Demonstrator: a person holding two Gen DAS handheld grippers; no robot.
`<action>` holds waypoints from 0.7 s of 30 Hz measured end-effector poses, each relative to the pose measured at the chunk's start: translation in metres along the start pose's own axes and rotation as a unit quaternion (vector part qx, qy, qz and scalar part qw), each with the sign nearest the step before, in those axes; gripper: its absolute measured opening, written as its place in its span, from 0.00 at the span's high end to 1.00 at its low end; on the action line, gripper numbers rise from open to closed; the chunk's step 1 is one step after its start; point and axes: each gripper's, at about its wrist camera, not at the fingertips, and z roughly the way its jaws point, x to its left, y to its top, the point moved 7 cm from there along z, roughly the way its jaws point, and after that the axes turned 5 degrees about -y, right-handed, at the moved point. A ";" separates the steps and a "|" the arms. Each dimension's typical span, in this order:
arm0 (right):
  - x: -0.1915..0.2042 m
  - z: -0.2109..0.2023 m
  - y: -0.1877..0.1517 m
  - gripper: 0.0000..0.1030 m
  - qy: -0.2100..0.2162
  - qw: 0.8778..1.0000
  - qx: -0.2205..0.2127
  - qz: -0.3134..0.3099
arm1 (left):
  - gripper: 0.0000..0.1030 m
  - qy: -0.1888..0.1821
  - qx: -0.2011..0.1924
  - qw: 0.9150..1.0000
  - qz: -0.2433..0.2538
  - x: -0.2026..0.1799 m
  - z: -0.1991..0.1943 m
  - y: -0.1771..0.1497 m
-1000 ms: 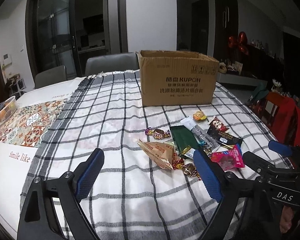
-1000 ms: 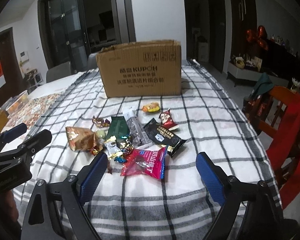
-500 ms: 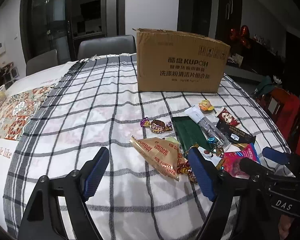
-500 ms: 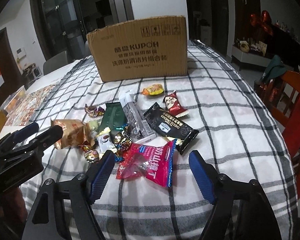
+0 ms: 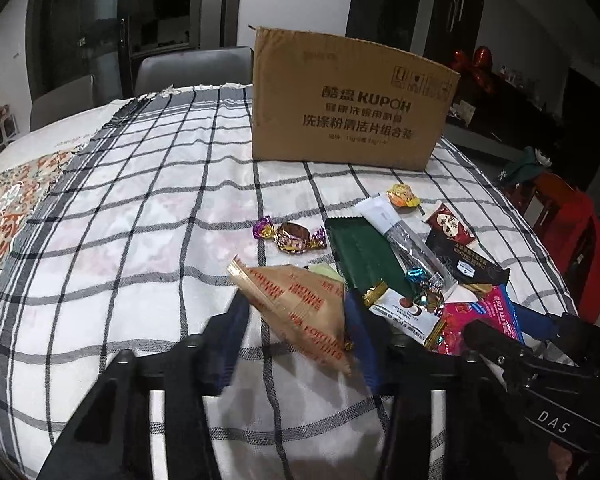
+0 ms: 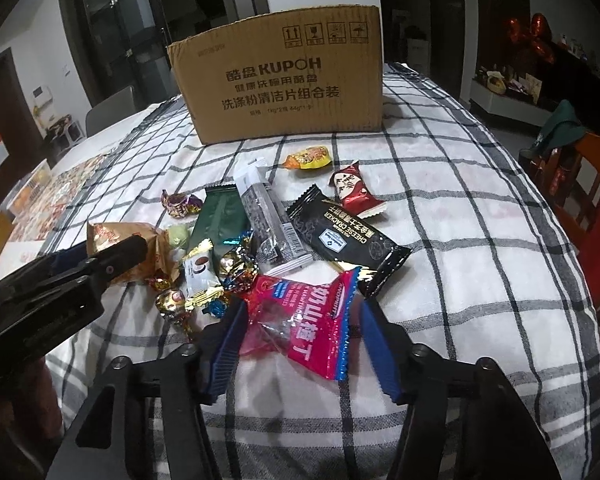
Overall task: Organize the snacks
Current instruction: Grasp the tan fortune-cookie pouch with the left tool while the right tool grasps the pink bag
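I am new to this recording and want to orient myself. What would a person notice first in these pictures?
First, the heap of snacks on the checked cloth, in front of a brown box. The right gripper is closing around a pink pack. The left gripper is closing around a tan pack, beside the pile.

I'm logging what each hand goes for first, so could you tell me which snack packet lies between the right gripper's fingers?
The pink packet, nearest the right gripper, whose closing jaws flank it; the others lie further off.
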 end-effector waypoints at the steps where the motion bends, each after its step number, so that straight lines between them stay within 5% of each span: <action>1: 0.001 0.000 0.000 0.51 -0.001 1.000 -0.002 -0.005 | 0.60 -0.003 0.000 1.000 0.001 -0.001 0.000 0.000; 21: 0.000 -0.045 0.008 0.59 0.006 0.999 -0.051 -0.009 | 0.67 -0.010 -0.042 0.999 0.026 -0.021 -0.052 0.006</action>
